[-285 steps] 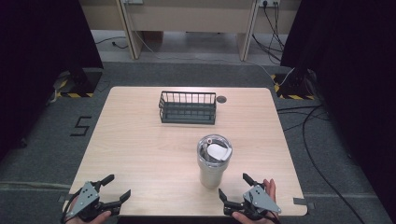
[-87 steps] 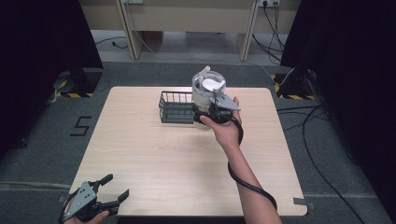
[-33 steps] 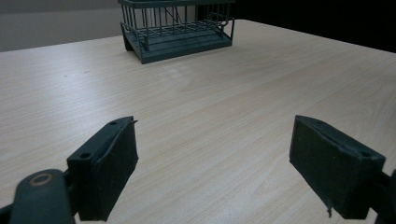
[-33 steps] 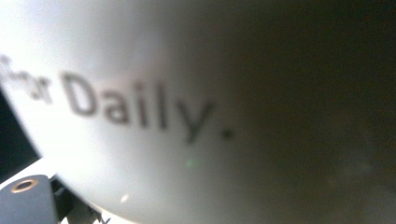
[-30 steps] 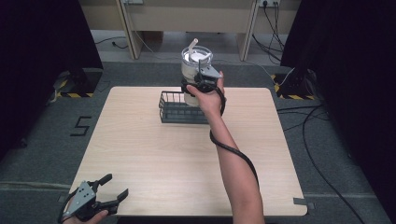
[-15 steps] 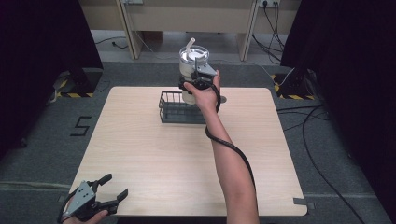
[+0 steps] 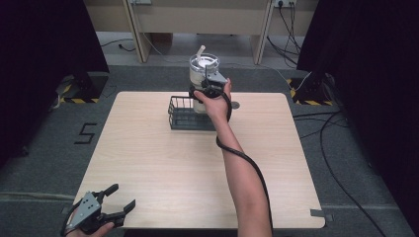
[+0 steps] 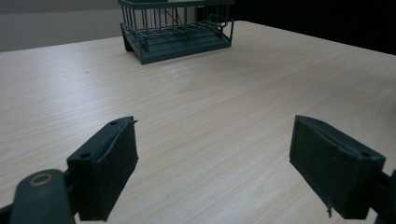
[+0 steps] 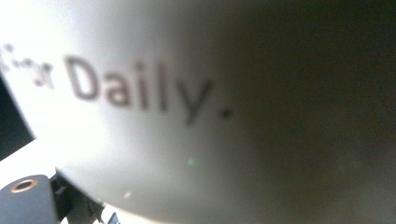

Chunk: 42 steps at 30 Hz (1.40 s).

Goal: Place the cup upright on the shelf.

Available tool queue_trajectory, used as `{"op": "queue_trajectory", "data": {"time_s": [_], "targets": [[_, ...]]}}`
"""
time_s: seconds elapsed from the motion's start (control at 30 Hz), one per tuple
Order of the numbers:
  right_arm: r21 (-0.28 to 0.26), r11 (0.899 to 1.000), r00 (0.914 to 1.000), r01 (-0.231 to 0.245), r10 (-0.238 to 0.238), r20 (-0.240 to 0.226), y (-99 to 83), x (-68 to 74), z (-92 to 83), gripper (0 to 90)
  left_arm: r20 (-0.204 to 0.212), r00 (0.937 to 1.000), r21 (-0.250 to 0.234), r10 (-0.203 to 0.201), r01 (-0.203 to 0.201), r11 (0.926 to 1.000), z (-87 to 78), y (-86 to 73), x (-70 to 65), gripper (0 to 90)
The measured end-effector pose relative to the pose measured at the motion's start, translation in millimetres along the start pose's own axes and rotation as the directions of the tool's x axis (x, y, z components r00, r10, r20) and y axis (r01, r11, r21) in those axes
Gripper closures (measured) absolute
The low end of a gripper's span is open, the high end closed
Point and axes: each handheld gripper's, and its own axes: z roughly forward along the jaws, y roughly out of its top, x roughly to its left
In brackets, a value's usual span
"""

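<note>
One tumbler hangs clenched in your right tool above the wire basket at the bench's far edge; tilt it and it catches the rim. Your left tool idles released at the near-left corner.

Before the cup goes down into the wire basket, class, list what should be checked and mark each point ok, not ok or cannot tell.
1. Right tool grips the cup: ok, cup held off the table; the right gripper view shows its printed wall close up.
2. Cup upright: ok, lid faces up, straw on top.
3. Cup is over the wire basket: ok in the high view; exact alignment cannot tell.
4. Basket floor free: ok in the left gripper view, though the top is cut off.
5. Left tool out of the way: ok, open at the table's near edge.
</note>
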Motion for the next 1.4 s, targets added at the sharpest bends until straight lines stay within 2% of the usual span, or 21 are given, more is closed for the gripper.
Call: {"op": "queue_trajectory", "data": {"time_s": [0.23,0.37,0.63,1.2,1.4], "targets": [[0.029,1.000,0.9999,0.007,-0.007,0.010,-14.4,0.1,6.9,9.7,0.001,1.0000,-0.001,0.000,0.000,1.0000,0.0,0.1,-0.2,14.6],[0.039,0.999,0.9996,0.022,-0.023,0.015,-18.8,0.5,8.6,9.7,0.002,1.0000,-0.003,-0.003,0.003,1.0000,0.4,0.0,-0.4,14.6],[0.049,0.999,0.9992,0.022,-0.023,0.032,-26.3,-1.8,11.1,9.6,0.004,1.0000,-0.004,-0.003,0.003,1.0000,0.5,0.1,-0.7,14.6],[0.008,1.000,0.9995,0.010,-0.010,0.029,-36.6,-1.7,7.0,8.6,0.009,0.9999,-0.003,0.005,-0.005,1.0000,0.9,0.4,-2.6,14.5],[0.005,1.000,0.9994,0.021,-0.021,0.029,-39.8,1.4,4.6,7.2,0.010,0.9999,-0.002,0.006,-0.006,1.0000,1.2,0.4,-2.6,14.6]]}}
